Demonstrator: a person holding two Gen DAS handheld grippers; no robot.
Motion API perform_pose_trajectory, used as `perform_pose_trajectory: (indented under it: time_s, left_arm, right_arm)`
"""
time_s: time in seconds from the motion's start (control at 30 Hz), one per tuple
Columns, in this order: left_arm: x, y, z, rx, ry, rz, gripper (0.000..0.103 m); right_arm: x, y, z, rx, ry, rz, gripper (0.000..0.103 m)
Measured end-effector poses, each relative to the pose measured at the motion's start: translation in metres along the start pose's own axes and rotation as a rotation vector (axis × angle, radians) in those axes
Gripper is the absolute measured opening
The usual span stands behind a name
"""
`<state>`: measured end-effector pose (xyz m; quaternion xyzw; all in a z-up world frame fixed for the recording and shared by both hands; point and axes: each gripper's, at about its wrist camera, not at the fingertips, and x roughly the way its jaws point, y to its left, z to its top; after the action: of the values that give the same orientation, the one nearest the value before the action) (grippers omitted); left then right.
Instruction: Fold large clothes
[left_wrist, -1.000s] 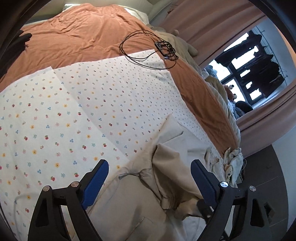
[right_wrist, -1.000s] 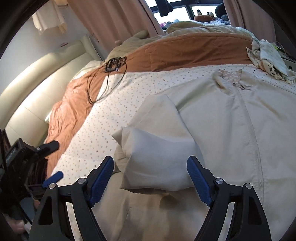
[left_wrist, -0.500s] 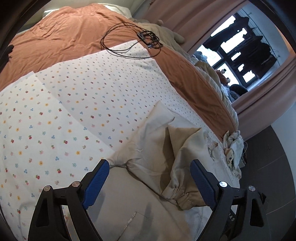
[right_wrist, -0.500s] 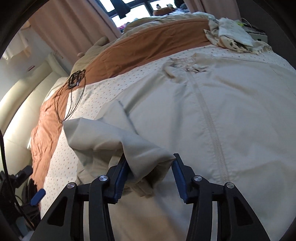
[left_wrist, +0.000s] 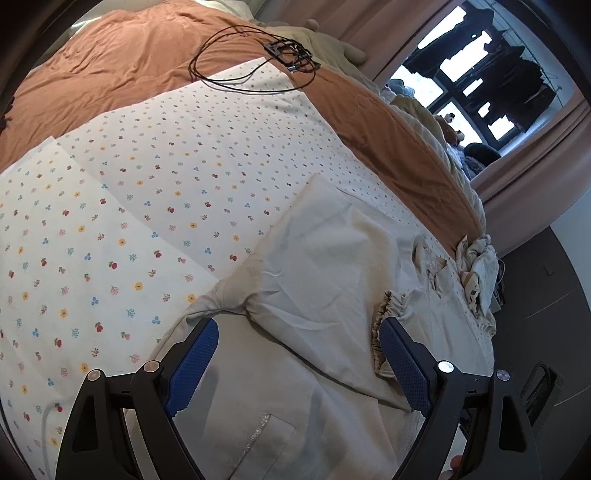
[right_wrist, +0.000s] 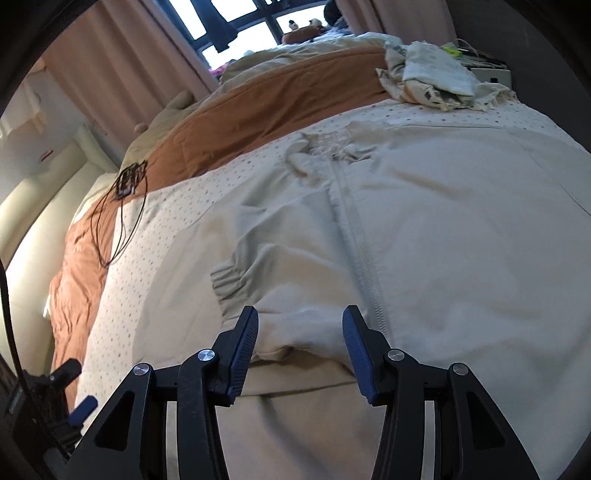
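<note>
**Sleeve laid across the jacket, both grippers spread above it**

The right gripper (right_wrist: 300, 332) stood with its jaws parted and nothing clamped between them; a folded bulge of the beige jacket (right_wrist: 443, 229) lay in the gap, and whether the blue pads (right_wrist: 245, 343) touched the cloth could not be told. Just left of that gap sat the gathered elastic cuff (right_wrist: 227, 278) of the sleeve, folded inward over the jacket's front, close beside the zipper (right_wrist: 364, 254) running up to the rumpled collar.

The left gripper (left_wrist: 297, 363) was spread wide, released, above the same jacket (left_wrist: 314, 277). Between its fingers (left_wrist: 192, 354) the folded sleeve (left_wrist: 332, 236) lay flat, its cuff (left_wrist: 384, 306) touching or just beside the right-hand pad. A chest pocket (left_wrist: 266, 439) showed near the bottom edge.

The jacket rested on a flower-print sheet (left_wrist: 129, 206), whose bare stretch ran broad to the left of the jacket's edge. Beyond the sheet lay an orange-brown duvet (left_wrist: 129, 62) with a looped black cable (left_wrist: 255, 55) straddling the border of sheet and duvet. A crumpled pile of pale cloth (right_wrist: 436, 77) sat at the far corner, past the collar. Pink curtains (right_wrist: 122, 62) and a window (left_wrist: 480, 74) closed the far side.
</note>
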<state>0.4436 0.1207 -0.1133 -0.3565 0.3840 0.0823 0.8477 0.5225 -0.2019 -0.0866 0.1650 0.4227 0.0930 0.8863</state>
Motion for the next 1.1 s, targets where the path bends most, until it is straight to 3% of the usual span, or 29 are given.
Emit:
perform_pose_trajectory:
  time_s: [0.07,0.13,0.17,0.3,0.47,0.5,0.53,0.57,0.6,0.63,0.67,0.87,1.1]
  left_arm:
    - [0.001,0.003,0.001,-0.008,0.001,0.003,0.089]
    - [0.0,0.007,0.002,-0.017,-0.003,0.01,0.089]
    - [-0.001,0.009,0.003,-0.025,-0.008,0.016,0.089]
    - [-0.003,0.022,0.007,-0.065,-0.026,0.039,0.089]
    - [-0.003,0.034,0.011,-0.096,-0.039,0.067,0.089]
    - [-0.003,0.035,0.011,-0.096,-0.038,0.069,0.089]
    - [-0.002,0.035,0.011,-0.095,-0.036,0.072,0.089]
    - [-0.001,0.034,0.011,-0.092,-0.035,0.073,0.089]
    - [0.0,0.033,0.01,-0.088,-0.033,0.073,0.089]
    - [0.0,0.031,0.01,-0.083,-0.031,0.073,0.089]
    - [0.0,0.029,0.009,-0.076,-0.031,0.073,0.089]
    - [0.001,0.01,0.002,-0.018,-0.027,0.064,0.089]
    - [0.006,-0.012,-0.007,0.048,-0.017,0.058,0.089]
  right_arm:
    - [0.012,0.013,-0.004,-0.047,0.03,-0.013,0.053]
    - [0.019,0.026,-0.008,-0.096,0.03,-0.024,0.078]
    - [0.021,0.031,-0.009,-0.115,0.022,-0.029,0.083]
    - [0.031,0.051,-0.012,-0.194,0.011,-0.043,0.084]
    - [0.063,0.058,-0.02,-0.237,0.096,-0.072,0.084]
    - [0.071,0.056,-0.022,-0.237,0.126,-0.086,0.081]
    - [0.079,0.053,-0.024,-0.231,0.158,-0.105,0.068]
    - [0.083,0.05,-0.025,-0.225,0.173,-0.125,0.065]
    - [0.082,0.047,-0.024,-0.217,0.17,-0.12,0.06]
    - [0.079,0.044,-0.022,-0.206,0.169,-0.096,0.043]
    - [0.077,0.041,-0.021,-0.199,0.175,-0.082,0.04]
    - [0.047,0.016,-0.006,-0.109,0.12,0.028,0.031]
    - [-0.009,-0.026,0.018,-0.013,-0.026,0.029,0.03]
